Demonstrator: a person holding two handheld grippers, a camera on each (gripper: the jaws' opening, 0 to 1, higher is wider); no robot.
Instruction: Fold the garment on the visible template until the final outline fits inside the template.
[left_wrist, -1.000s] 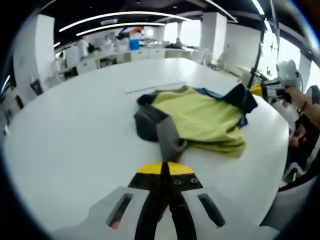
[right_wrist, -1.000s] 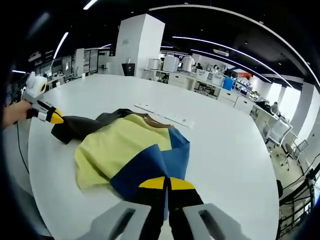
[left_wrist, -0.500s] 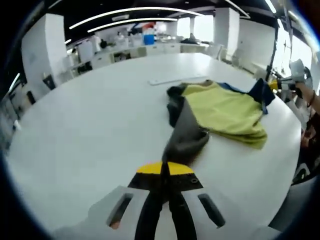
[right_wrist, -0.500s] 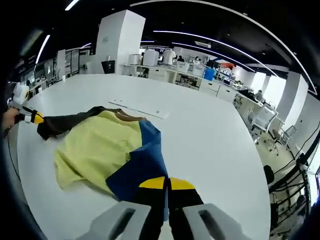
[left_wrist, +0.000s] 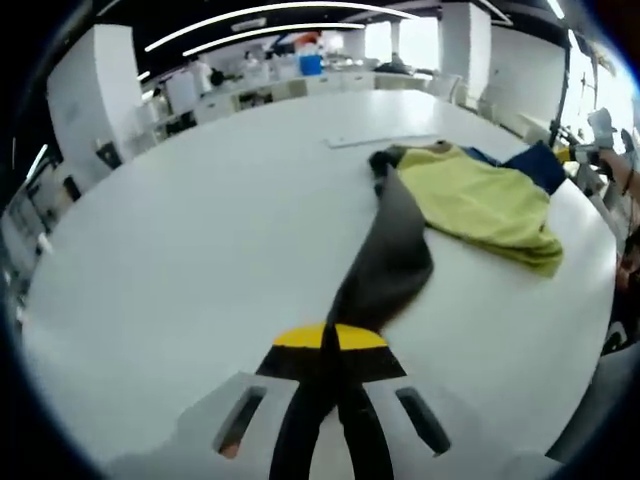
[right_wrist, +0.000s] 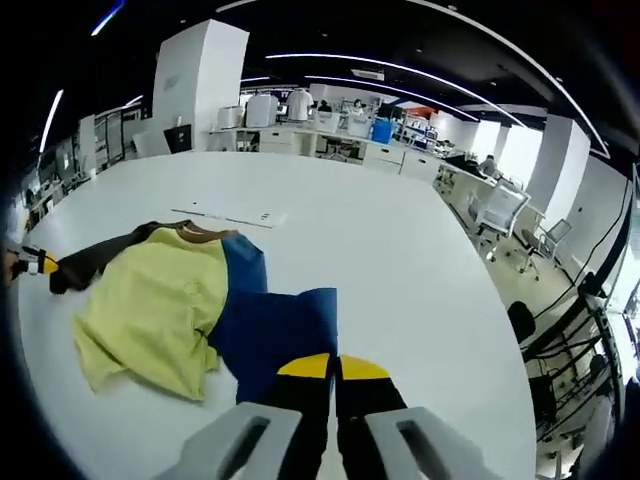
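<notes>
Both sleeves drawn outward from the yellow body (right_wrist: 150, 305): left gripper (left_wrist: 330, 345) pinches grey sleeve (left_wrist: 385, 265), right gripper (right_wrist: 322, 368) pinches blue sleeve (right_wrist: 275, 335). Garment spreading, folding not begun.

Open-plan lab or office — white benches (right_wrist: 330, 150), swivel chairs (right_wrist: 500, 210), strip lights (left_wrist: 250, 15).

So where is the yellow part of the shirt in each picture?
Left gripper view: the yellow part lies upper right, past the grey sleeve.
Right gripper view: the yellow part lies left of centre.
Shared landmark: the white strip on the table behind the shirt.
</notes>
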